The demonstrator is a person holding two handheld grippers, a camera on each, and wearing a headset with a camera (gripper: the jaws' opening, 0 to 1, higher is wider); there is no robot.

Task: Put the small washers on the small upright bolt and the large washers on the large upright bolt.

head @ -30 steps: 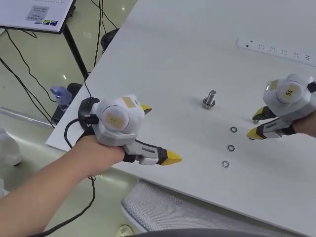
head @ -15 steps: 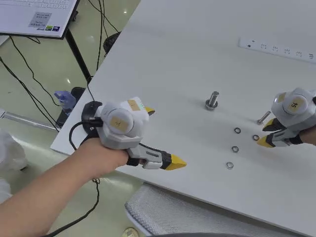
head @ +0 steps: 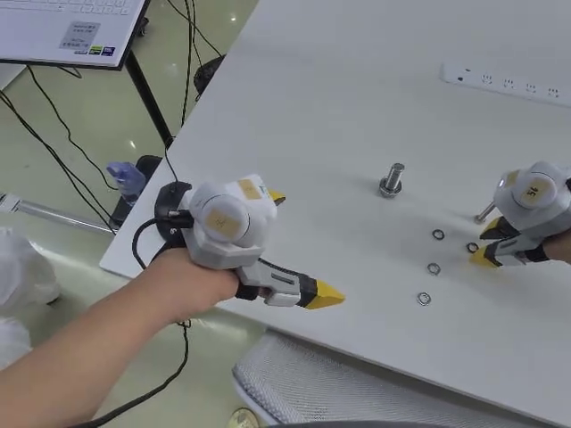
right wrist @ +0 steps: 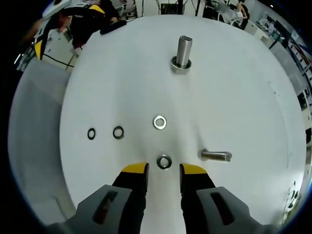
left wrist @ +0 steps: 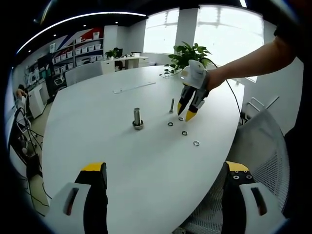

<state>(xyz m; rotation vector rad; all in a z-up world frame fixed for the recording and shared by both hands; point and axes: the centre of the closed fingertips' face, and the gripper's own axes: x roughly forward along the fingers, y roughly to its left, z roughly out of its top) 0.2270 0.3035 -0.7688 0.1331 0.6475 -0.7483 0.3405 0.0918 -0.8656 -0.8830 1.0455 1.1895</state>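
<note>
**Washers [head: 433, 268] loose on the table [head: 312, 107], right gripper [head: 486, 246] low over one**

Four washers lie flat on the white top, strung out near the two bolts. Your right gripper hangs just above the nearest washer [right wrist: 164, 162]; its fingers are a little apart, and the ring sits just ahead of the gap, not pinched. The small bolt [right wrist: 217, 156] is just beside that washer; in the left gripper view it looks upright. The large bolt [right wrist: 183, 51] stands on its head further out, well apart from the rings. The other three washers lie off to the side, apart from one another. Your left gripper [left wrist: 164, 168] hovers by the near table edge; its fingers are spread wide with nothing between them.
</note>
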